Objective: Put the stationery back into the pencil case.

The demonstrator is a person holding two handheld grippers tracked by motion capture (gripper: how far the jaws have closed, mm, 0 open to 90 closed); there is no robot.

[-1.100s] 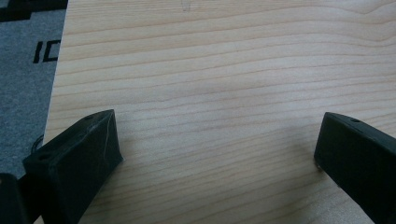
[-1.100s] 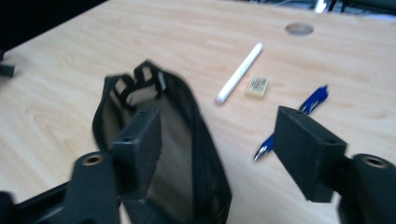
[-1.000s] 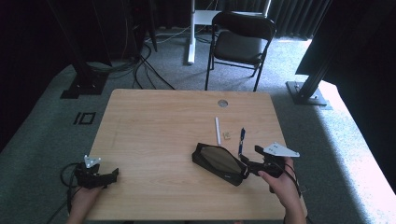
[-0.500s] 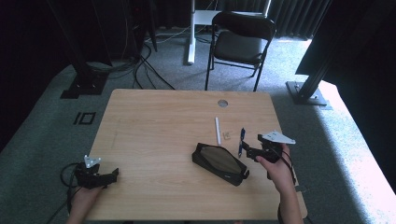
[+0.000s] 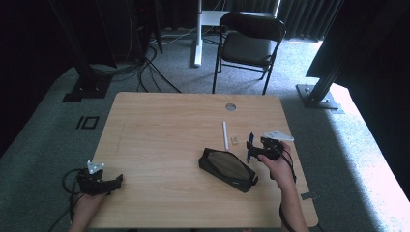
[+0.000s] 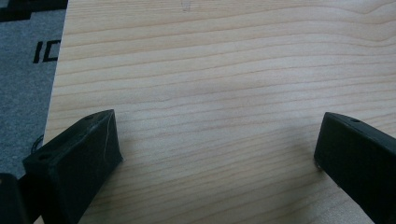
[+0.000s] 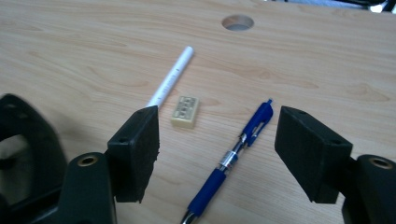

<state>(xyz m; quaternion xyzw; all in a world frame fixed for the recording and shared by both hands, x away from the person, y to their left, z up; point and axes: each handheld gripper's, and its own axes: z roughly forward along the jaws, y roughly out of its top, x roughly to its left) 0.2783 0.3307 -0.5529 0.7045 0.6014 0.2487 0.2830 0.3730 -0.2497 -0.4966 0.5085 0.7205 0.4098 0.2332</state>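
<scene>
While poised low over the right half of the table (image 5: 159,125), right gripper (image 7: 217,140) spread wide with nothing between the jaws, blue pen (image 7: 231,161) lying flat on the wood directly beneath the gap. Long axis of the pen running from near-left to far-right in the right gripper view, clip end away, grip end toward the camera, so roughly along the line of sight and crossing between the two jaws rather than parallel to them. Well placed, then, for a pinch across the barrel. Just left of the pen a small cream eraser (image 7: 185,111), apart from it, and beyond that a white pen (image 7: 170,80) angled much the same way. In the high view, black pouch (image 5: 227,169) sitting just inside the right hand (image 5: 279,164), near the pen. Left gripper (image 6: 215,154) far off at the near-left corner, also gaping wide over bare wood, empty. Right side clearly the nearer, probably only a short drop and a squeeze needed; left side likely idle for now
</scene>
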